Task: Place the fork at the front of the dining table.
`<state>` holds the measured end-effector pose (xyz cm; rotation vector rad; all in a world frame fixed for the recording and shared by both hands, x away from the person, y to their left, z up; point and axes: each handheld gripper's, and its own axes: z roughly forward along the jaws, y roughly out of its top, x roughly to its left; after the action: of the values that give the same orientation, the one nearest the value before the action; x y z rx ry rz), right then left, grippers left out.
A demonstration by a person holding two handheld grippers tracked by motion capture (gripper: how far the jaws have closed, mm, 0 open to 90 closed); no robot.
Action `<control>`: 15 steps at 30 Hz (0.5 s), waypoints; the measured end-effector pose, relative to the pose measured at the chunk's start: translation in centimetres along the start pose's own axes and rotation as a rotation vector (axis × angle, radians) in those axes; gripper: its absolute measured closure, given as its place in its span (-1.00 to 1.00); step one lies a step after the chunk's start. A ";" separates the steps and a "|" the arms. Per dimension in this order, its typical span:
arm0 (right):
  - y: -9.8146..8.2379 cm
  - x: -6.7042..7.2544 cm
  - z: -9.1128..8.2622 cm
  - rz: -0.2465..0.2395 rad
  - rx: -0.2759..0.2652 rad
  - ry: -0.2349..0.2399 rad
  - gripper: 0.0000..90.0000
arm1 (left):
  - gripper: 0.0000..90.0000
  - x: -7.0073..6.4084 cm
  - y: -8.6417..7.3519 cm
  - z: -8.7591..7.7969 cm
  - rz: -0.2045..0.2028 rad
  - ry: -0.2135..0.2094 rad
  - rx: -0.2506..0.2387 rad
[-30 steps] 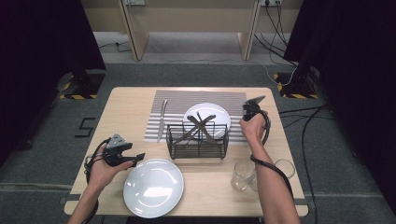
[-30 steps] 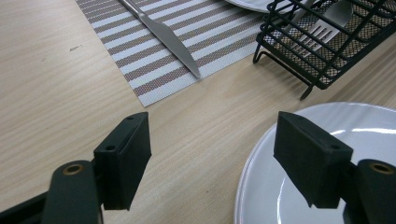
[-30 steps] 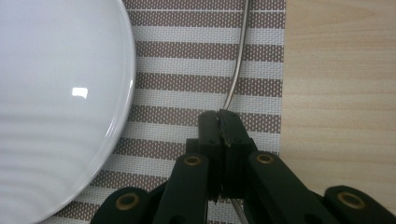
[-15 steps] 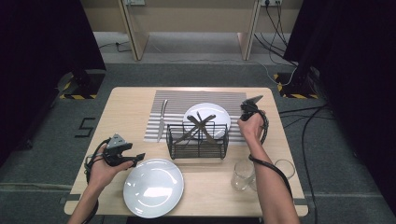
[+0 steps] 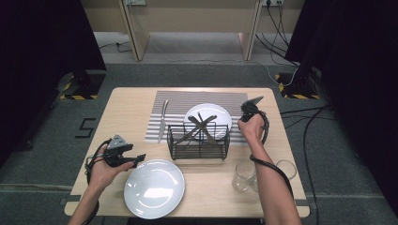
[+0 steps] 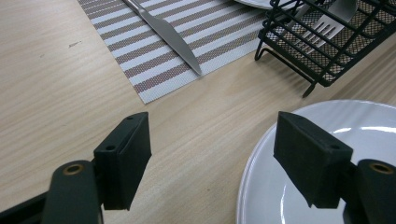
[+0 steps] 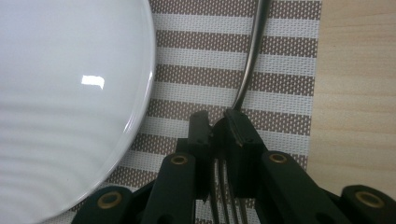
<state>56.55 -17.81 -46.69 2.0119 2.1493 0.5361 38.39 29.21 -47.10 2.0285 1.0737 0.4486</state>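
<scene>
While poised over the right end of the striped mat (image 7: 280,70), right gripper (image 7: 217,119) loosened now, jaws just been opening, only slightly apart. Fork (image 7: 250,60) lying between them on the mat, prongs toward the camera, handle running away up the stripes, pads no longer pressing on it. Just left of the fork, white plate (image 7: 70,93), rim close beside but apart from the handle. From the high view, same right gripper (image 5: 251,105) at the plate's right edge, hand wrapped round it, cable looping back along the forearm.

Over to the left gripper (image 6: 212,135): spread wide, nothing between the jaws, hovering low above the wooden surface (image 5: 126,108) with one jaw over the rim of a second plate (image 6: 327,140) at the near edge. Knife (image 6: 163,35) flat on the mat's left side, tip toward the gripper. Black wire basket (image 5: 199,140) at the mat's near edge, cutlery crossed inside. Two glasses (image 5: 244,176) near the right forearm, well apart from the fork.
</scene>
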 end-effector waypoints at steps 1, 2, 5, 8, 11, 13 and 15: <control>0.0 0.0 0.0 -0.005 0.005 0.000 0.77 | -0.40 0.0 0.0 0.0 0.000 0.000 0.000; 0.0 0.1 0.1 -0.005 0.011 0.004 0.75 | -0.40 0.0 0.0 0.0 0.001 0.000 -0.002; -0.2 0.2 0.4 -0.013 0.019 -0.001 0.72 | -0.40 0.1 0.0 -0.1 0.002 0.002 -0.001; -0.2 0.4 0.3 -0.019 0.019 0.002 0.71 | -0.40 0.1 0.0 -0.1 -0.001 0.003 -0.001; -0.2 0.4 0.0 -0.018 0.007 0.007 0.67 | -0.40 0.1 0.0 -0.1 0.002 0.002 0.000; -0.2 0.4 -0.2 -0.015 0.002 0.010 0.64 | -0.40 0.1 0.0 -0.1 0.002 0.002 0.000; -0.2 0.3 -0.6 -0.016 -0.002 0.015 0.61 | -0.40 0.1 0.0 -0.2 0.000 0.002 -0.001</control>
<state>56.15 -17.64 -46.15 1.9944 2.1699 0.5524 38.34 29.34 -46.97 2.0282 1.0744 0.4515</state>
